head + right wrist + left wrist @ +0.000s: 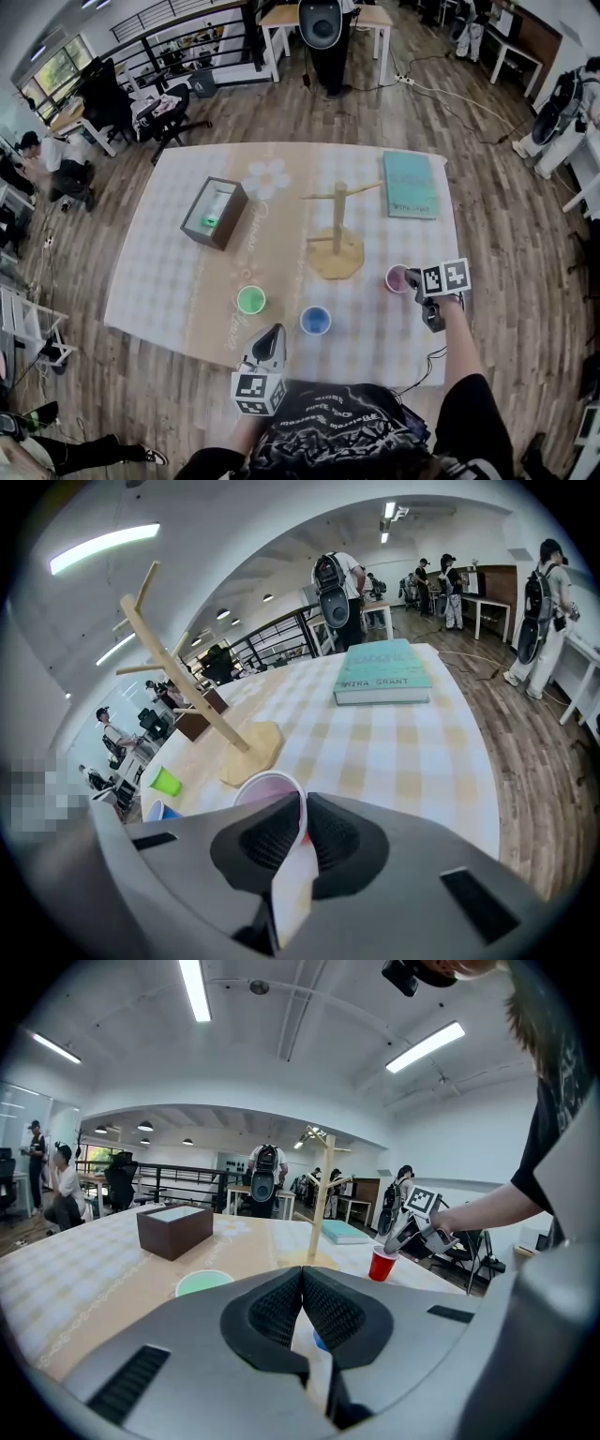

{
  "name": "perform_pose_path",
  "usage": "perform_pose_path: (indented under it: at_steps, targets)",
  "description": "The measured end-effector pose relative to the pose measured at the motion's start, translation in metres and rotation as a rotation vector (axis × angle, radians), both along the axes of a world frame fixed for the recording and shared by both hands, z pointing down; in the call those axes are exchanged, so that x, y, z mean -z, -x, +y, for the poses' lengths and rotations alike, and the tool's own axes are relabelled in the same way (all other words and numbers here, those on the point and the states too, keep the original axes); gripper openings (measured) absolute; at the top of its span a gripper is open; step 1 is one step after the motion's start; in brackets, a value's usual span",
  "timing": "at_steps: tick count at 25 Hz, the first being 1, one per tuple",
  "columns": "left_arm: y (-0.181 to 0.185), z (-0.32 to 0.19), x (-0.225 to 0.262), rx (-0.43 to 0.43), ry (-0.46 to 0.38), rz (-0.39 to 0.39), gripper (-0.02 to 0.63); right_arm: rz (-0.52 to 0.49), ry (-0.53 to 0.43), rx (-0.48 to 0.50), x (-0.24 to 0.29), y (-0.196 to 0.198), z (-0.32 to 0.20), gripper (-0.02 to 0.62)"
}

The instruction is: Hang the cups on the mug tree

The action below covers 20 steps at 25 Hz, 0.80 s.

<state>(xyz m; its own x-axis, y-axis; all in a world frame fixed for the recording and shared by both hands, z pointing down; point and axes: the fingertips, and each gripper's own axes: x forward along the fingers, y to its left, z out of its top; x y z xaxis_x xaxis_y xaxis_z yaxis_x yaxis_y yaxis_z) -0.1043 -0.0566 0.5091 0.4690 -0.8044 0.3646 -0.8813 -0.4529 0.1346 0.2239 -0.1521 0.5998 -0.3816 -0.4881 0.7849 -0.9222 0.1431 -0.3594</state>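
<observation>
Book [382,672] beside mug tree [251,750] reads "MIRA GRANT".

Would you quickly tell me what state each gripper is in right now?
Left gripper: closed, holding nothing.
Right gripper: closed on the rim of the red cup.

Open-plan office/lab floor: desks [370,16], swivel chairs [172,111], black railing [178,28], ceiling strip lights [195,988], plank flooring [525,244], people [56,155] seated at workstations.
</observation>
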Motion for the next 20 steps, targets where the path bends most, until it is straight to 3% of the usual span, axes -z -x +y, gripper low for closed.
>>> perform_pose_path:
  at_steps: [5, 20]
  targets:
    - [0.001, 0.001, 0.0, -0.001, 0.002, 0.003, 0.02, 0.02, -0.048, -0.021, 0.012, -0.001, -0.004, 0.034]
    - [0.003, -0.003, -0.002, -0.002, 0.008, 0.026, 0.02, 0.171, -0.353, -0.104, 0.111, -0.007, -0.041, 0.032]
